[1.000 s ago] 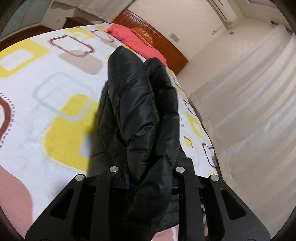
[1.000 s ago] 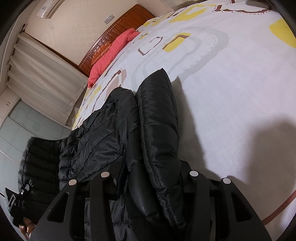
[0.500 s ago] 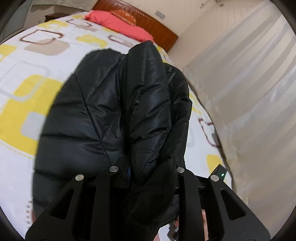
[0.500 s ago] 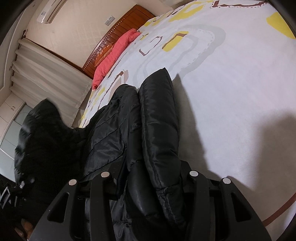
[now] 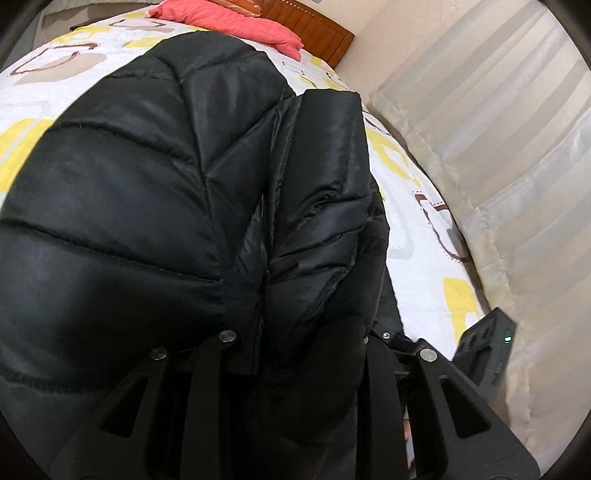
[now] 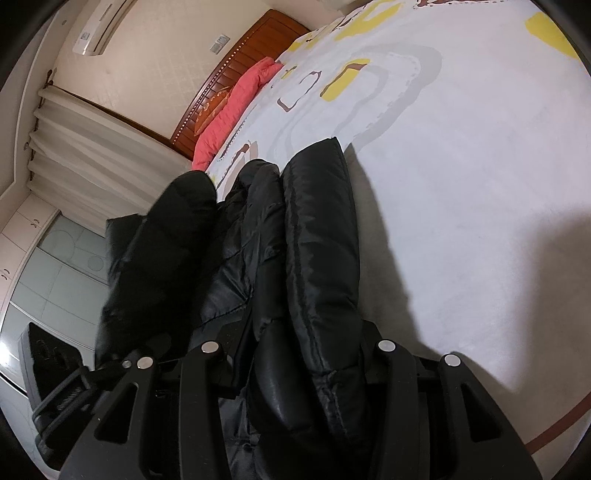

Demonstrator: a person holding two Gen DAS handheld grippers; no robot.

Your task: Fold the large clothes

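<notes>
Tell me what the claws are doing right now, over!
Left claw shut on black puffer jacket. Right claw shut on it too. Jacket bunched over patterned bedspread. Nothing in the way.

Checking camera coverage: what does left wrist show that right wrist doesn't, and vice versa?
Left wrist only: a black device with a green light at the bed's edge, against the curtain.

Right wrist only: the wall air conditioner, the pale cabinet doors, and the left gripper low at left.

Both: the black puffer jacket clamped in each view's own gripper, the patterned bedsheet, the red pillow, the wooden headboard and the curtain.
</notes>
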